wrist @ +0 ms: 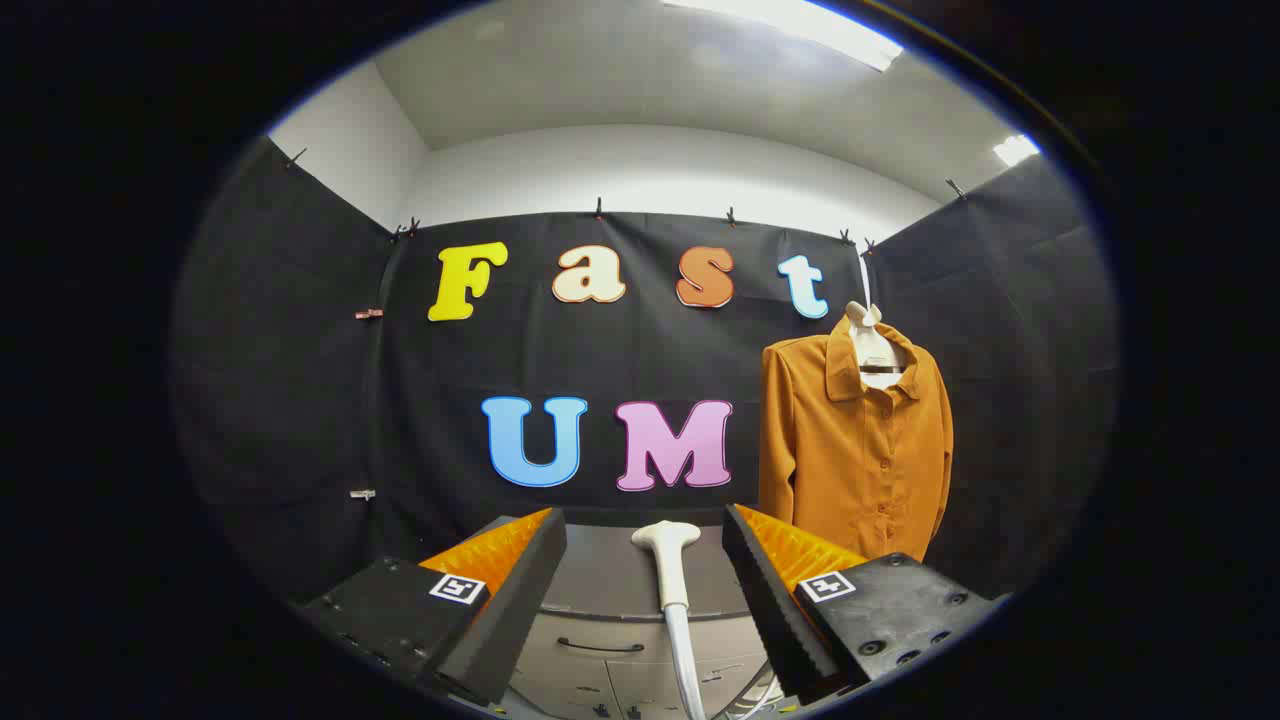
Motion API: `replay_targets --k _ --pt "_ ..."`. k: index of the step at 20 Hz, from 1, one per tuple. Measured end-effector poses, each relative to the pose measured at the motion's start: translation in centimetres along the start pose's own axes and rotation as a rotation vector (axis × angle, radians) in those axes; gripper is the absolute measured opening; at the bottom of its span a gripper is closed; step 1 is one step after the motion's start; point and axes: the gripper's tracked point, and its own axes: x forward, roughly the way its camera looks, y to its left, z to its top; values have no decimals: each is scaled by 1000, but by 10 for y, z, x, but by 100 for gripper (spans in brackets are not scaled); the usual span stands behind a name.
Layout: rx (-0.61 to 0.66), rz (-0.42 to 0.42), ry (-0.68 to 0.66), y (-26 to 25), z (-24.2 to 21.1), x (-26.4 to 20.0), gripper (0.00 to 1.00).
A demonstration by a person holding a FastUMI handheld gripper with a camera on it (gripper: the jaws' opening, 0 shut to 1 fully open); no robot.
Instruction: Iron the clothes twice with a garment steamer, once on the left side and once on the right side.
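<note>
1. Tongs (645,560) spread open, gripping nothing; steamer (668,560) stands upright between the fingers, apart from both.
2. Shirt (855,455) hangs on a hanger (872,345) beyond the right finger, against the wall.

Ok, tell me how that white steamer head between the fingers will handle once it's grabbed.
The steamer head looks like rigid smooth plastic, so it may slip. Its hose trails downward and will probably tug. The open gripper straddles it untouched, and the orange shirt hangs beyond.
</note>
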Motion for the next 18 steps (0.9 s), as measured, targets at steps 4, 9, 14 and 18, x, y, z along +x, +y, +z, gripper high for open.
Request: replay_targets --k 4,9,14,18 --pt "14 -8 14 -4 -3 4 98" --pt "-1 -3 18 -2 -5 9 98" --pt "-21 -2 30 -1 -9 12 98" --pt "-23 -3 31 0 -9 14 98"
